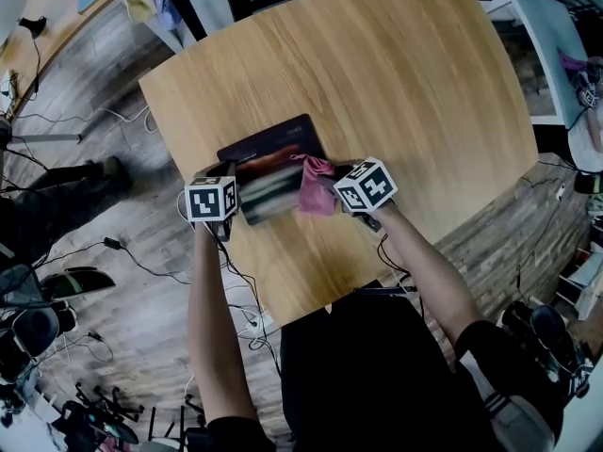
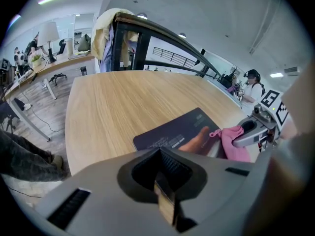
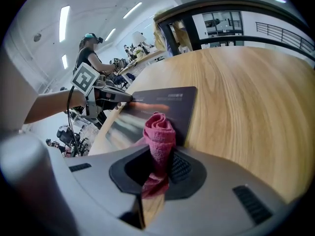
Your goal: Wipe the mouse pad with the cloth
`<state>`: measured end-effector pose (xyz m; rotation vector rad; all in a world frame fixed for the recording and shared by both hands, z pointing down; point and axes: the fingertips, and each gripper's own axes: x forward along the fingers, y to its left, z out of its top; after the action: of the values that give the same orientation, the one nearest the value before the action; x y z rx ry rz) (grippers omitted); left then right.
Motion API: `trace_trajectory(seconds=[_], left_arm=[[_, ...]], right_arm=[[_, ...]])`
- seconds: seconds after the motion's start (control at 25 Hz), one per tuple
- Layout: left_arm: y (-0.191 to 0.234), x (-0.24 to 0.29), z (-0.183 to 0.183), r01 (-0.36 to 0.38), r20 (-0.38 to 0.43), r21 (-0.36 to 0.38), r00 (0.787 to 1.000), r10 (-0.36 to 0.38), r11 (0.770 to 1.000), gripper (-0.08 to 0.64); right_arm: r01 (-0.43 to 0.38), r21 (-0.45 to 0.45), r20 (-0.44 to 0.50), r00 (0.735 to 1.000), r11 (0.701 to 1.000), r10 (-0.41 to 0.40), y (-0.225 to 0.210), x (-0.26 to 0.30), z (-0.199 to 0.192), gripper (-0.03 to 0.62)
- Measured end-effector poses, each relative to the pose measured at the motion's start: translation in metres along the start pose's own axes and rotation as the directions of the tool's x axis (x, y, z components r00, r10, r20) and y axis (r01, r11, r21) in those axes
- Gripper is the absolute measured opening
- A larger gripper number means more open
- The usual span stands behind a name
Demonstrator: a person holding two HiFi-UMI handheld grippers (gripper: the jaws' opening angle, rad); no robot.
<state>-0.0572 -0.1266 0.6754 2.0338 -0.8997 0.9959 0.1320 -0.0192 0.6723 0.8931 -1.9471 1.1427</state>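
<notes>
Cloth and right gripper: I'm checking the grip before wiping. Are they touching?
Touching. The right gripper view shows the pink cloth pinched between the fingers of the right gripper.

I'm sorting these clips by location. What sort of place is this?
Probably an open-plan lab or workshop office: cables trail across the plank floor, work desks with a lamp stand beyond the wooden table, and ceiling strip lights run overhead.
</notes>
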Motion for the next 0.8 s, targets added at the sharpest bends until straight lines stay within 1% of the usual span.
trace_trajectory(seconds=[0.36, 0.44, 0.56, 0.72, 0.8], left_arm=[[-0.001, -0.001, -0.001, -0.022, 0.021, -0.018, 1.0, 0.022, 1.0, 0.023], [0.0, -0.001, -0.001, -0.021, 0.029, -0.041, 0.999, 0.022, 0.999, 0.023], [0.002, 0.0, -0.001, -0.027, 0.042, -0.084, 0.999, 0.03, 0.996, 0.023], [0.002, 0.0, -0.001, -0.07, 0.05, -0.077, 0.996, 0.074, 0.995, 0.024], [0.0, -0.001, -0.001, -0.071, 0.053, -0.096, 0.996, 0.076, 0.993, 0.025]], right_arm=[[0.045, 0.008, 0.01, 0.999, 0.999, -0.045, -0.014, -0.01, -0.005, 0.063], [0.054, 0.01, 0.021, 0.998, 0.999, -0.054, -0.015, -0.011, -0.004, 0.063], [0.078, 0.014, 0.052, 0.996, 0.997, -0.079, -0.017, -0.015, -0.002, 0.063], [0.089, 0.05, 0.106, 0.99, 0.995, -0.094, -0.018, -0.027, 0.004, 0.063], [0.089, 0.078, 0.138, 0.985, 0.993, -0.1, -0.018, -0.035, 0.008, 0.063]])
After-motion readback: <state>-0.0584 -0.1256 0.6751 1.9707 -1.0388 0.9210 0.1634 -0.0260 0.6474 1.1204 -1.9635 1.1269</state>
